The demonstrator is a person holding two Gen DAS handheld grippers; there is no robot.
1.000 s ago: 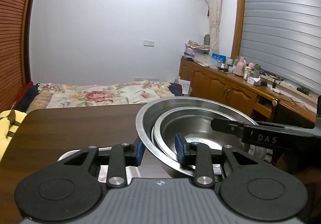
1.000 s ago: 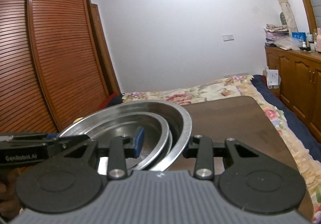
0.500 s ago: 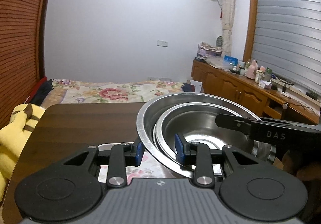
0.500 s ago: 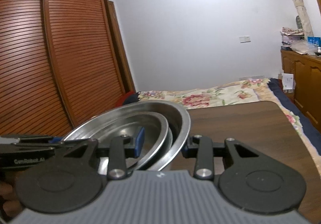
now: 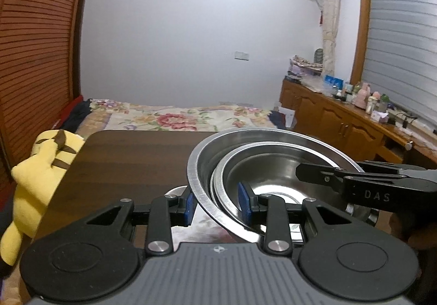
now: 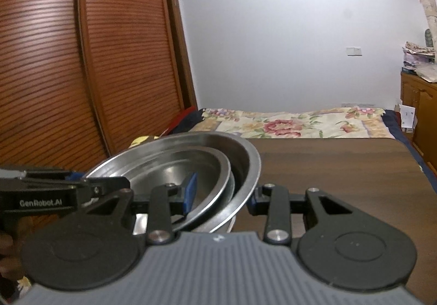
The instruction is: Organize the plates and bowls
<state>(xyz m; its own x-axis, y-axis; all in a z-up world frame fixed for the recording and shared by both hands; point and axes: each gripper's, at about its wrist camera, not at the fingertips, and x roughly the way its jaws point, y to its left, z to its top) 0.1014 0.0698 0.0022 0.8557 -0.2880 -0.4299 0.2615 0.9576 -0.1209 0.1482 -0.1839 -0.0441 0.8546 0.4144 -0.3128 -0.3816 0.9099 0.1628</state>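
Observation:
A stack of nested steel bowls [image 5: 273, 163] is held up over a dark wooden table [image 5: 131, 165]. My left gripper [image 5: 217, 208] is shut on the stack's left rims. My right gripper [image 6: 221, 195] is shut on the opposite rims of the same stack [image 6: 191, 168]. Each gripper shows in the other's view: the right one [image 5: 363, 184] across the bowls, the left one [image 6: 62, 193] at the far left. A plate with a floral print [image 5: 207, 223] lies on the table beneath the bowls, mostly hidden.
A yellow plush toy [image 5: 38, 176] lies at the table's left edge. A bed with a floral cover [image 5: 174, 119] stands beyond the table. Slatted wardrobe doors [image 6: 82, 59] are on the left, a wooden counter with bottles [image 5: 363, 119] on the right.
Both grippers have risen with the bowl stack and swung left; the plush toy and wardrobe have come further into view. Both grips are unchanged.

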